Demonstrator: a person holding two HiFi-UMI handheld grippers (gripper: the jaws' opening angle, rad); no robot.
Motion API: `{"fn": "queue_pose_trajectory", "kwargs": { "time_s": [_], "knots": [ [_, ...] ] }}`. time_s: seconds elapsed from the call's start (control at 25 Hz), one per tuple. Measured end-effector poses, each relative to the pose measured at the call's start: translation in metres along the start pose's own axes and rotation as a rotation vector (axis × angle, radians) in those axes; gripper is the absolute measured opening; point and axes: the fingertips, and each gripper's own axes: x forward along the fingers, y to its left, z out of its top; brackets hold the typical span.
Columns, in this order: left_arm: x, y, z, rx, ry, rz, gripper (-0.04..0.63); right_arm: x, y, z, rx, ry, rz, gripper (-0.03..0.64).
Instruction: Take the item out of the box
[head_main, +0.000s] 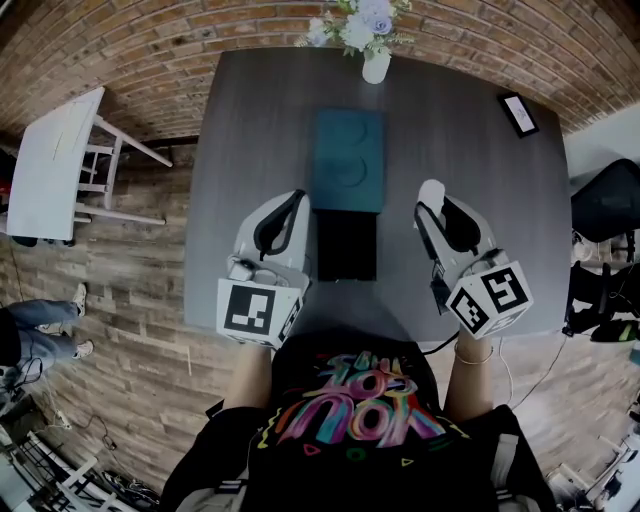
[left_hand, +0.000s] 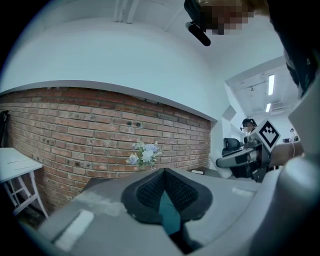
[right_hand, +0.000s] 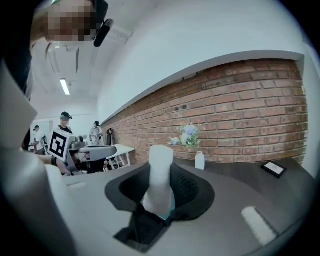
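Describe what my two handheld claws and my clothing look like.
The left claw and right claw have pale grey shells, black mesh-textured pads and a cube of black-and-white square markers each. The person wears a black T-shirt with multicoloured lettering.

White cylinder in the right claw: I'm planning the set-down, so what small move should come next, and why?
Likely lower the white cylinder onto the dark grey table, right of the open black box. The right claw holds it outside the box already, so only setting it down seems left.
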Motion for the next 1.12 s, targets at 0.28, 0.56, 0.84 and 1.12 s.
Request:
{"fn": "queue_pose_trajectory", "kwargs": {
  "time_s": [0.28, 0.56, 0.84, 1.12],
  "knots": [
    [0.003, -0.001, -0.002, 0.003, 0.011, -0.004, 0.002, -0.011, -0.012, -0.003, 0.031, -0.024, -0.026, 0.125],
    [0.002, -0.001, -0.001, 0.010, 0.011, 0.005, 0.002, -0.020, -0.011, -0.001, 0.027, -0.034, -0.033, 0.124],
    [-0.001, -0.001, 0.003, 0.020, 0.006, 0.009, 0.002, -0.025, -0.005, 0.001, 0.031, -0.053, -0.036, 0.124],
    [-0.003, -0.004, 0.008, 0.027, -0.004, 0.002, 0.002, -0.027, 0.003, 0.004, 0.023, -0.066, -0.030, 0.125]
  ]
}}
